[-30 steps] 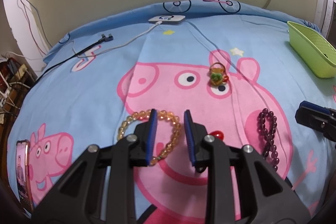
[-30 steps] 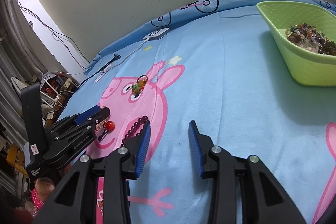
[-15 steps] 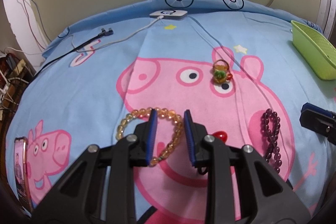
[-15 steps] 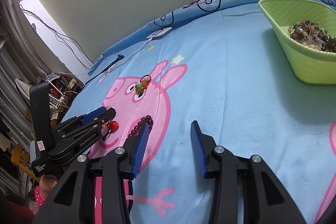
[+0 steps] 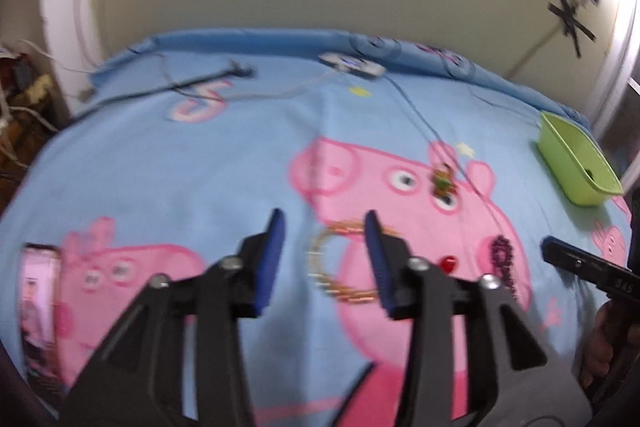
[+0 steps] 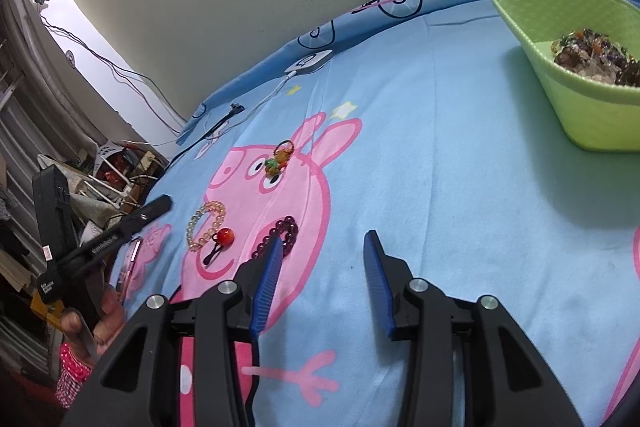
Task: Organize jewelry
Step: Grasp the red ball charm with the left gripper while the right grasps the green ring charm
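Jewelry: 4 loose pcs on your bedspread [image 6: 440,155], 1 green basket [image 6: 592,115]; both grippers open, empty, left gripper [image 5: 324,227] just widened, right gripper [image 6: 322,247].

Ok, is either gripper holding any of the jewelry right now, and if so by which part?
Nothing is held. The left gripper has just been opening, empty; the bead bracelet lies on the sheet. The right gripper is open over bare sheet.

Motion-blurred left view, sharp right, fisheye-warped edges.
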### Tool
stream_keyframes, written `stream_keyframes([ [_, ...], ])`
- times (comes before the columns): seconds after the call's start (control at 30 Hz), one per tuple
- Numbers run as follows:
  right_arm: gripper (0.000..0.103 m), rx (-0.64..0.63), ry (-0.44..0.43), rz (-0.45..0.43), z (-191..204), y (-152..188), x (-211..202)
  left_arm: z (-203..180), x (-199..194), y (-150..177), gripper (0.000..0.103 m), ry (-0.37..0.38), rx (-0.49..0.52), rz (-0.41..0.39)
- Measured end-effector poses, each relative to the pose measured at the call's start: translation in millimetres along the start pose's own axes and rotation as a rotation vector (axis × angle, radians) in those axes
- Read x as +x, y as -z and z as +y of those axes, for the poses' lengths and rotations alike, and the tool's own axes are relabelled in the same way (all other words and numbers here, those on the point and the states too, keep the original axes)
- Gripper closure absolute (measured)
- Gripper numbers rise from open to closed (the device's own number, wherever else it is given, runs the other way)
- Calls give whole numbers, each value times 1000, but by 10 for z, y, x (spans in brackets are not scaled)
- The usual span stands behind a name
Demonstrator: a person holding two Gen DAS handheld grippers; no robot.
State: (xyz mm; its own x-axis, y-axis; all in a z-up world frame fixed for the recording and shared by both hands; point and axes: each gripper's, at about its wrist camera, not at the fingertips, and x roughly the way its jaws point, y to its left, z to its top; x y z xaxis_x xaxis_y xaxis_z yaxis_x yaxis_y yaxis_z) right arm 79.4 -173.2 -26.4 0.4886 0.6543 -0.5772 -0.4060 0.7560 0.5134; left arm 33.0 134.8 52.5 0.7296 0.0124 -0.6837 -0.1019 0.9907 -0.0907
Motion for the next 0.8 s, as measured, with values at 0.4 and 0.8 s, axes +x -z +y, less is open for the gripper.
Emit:
stream_keyframes([
  [0.4, 79, -74, -17, -32, 144, 35, -49, 174, -180, 287, 61, 5, -115, 59],
  [0.8, 79, -69, -27, 17, 135, 16, 20, -99, -113, 275, 61, 67, -62, 100],
])
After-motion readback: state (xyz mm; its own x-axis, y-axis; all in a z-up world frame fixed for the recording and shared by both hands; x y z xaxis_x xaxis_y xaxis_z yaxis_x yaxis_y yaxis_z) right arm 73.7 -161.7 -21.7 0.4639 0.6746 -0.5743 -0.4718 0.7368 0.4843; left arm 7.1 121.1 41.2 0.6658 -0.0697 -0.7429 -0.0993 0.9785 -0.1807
